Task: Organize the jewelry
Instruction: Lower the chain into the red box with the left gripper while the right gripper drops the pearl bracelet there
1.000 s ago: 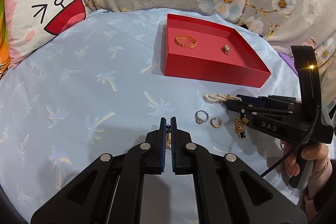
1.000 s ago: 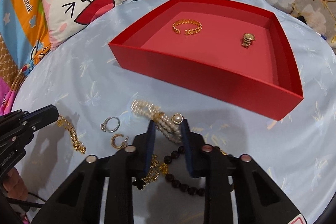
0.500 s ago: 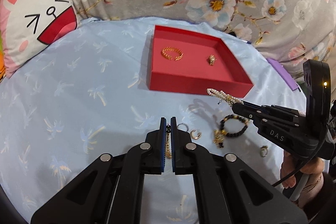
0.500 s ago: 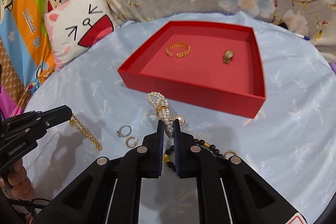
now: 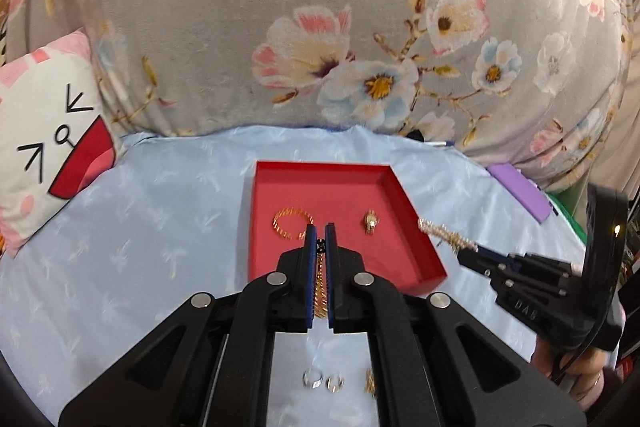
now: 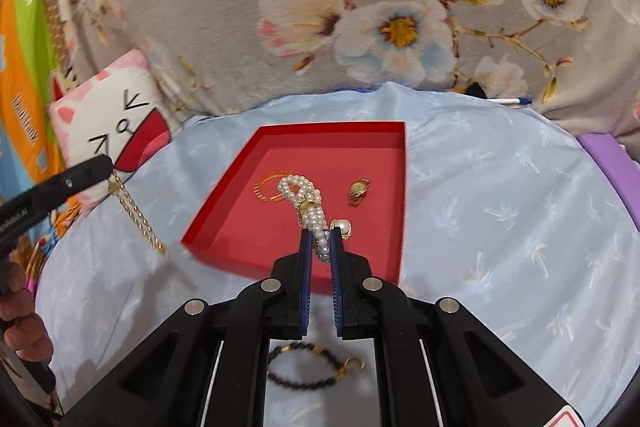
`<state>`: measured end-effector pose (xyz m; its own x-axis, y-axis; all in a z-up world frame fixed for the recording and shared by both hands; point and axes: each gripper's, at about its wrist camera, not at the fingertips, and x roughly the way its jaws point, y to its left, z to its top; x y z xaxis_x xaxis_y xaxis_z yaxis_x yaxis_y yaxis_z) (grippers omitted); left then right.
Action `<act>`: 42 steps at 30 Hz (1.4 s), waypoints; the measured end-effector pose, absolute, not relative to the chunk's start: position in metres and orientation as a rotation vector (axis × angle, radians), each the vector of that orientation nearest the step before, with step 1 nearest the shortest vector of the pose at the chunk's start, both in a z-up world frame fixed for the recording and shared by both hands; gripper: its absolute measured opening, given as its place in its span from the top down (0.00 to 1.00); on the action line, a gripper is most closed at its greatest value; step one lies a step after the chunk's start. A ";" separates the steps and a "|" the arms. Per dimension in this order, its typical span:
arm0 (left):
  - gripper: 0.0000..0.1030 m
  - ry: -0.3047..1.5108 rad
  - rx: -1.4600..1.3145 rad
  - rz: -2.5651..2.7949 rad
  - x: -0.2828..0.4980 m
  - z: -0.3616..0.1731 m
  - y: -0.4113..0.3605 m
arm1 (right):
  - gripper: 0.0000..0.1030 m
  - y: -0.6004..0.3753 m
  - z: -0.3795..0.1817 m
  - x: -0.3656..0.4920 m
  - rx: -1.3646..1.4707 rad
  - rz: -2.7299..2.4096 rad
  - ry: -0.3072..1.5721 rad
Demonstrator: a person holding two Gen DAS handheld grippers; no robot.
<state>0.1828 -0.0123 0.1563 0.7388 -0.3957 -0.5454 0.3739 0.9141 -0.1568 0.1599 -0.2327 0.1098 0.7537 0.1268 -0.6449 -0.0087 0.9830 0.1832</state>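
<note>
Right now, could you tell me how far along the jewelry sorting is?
Done: gold bracelet and gold ring lie in the red tray. In hand: left tool grips a gold chain, right tool a pearl bracelet. Left on the cloth: black bead bracelet, silver ring, hoop earring.

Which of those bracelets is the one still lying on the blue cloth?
The dark beaded bracelet with a gold clasp, lying under the right gripper. The pearl bracelet is pinched in that gripper, and the gold open bracelet sits inside the red tray.

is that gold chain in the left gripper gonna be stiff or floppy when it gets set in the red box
Likely floppy: the gold chain hangs limp from the left gripper. It probably collapses into a small heap in the red box. Fine links suggest it's light and may snag.
</note>
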 end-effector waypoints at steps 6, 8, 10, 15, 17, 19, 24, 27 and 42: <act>0.97 0.659 -0.069 -0.417 0.245 0.136 -0.031 | 0.92 -0.242 0.083 0.202 0.211 0.037 0.773; 0.97 0.691 -0.084 -0.417 0.260 0.126 -0.034 | 0.92 -0.240 0.075 0.214 0.210 0.035 0.789; 0.97 0.717 -0.085 -0.404 0.274 0.115 -0.036 | 0.92 -0.239 0.067 0.224 0.216 0.035 0.799; 0.97 0.742 -0.071 -0.388 0.293 0.100 -0.042 | 0.92 -0.238 0.055 0.253 0.251 0.035 0.826; 0.97 0.754 -0.061 -0.383 0.299 0.094 -0.044 | 0.92 -0.234 0.048 0.265 0.242 0.034 0.841; 0.97 0.766 -0.058 -0.382 0.305 0.088 -0.046 | 0.92 -0.229 0.043 0.274 0.231 0.036 0.854; 0.97 0.796 -0.050 -0.377 0.319 0.075 -0.049 | 0.92 -0.219 0.033 0.296 0.215 0.033 0.871; 0.97 0.815 -0.048 -0.372 0.324 0.068 -0.049 | 0.92 -0.214 0.027 0.306 0.202 0.024 0.882; 0.57 0.832 -0.062 -0.296 0.330 0.055 -0.037 | 0.81 -0.214 0.036 0.306 0.197 -0.019 0.827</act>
<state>0.3304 -0.0365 0.0551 0.6350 -0.2831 -0.7188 0.2350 0.9571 -0.1694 0.3055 -0.2140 0.0359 0.6776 0.0595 -0.7330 0.0936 0.9816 0.1662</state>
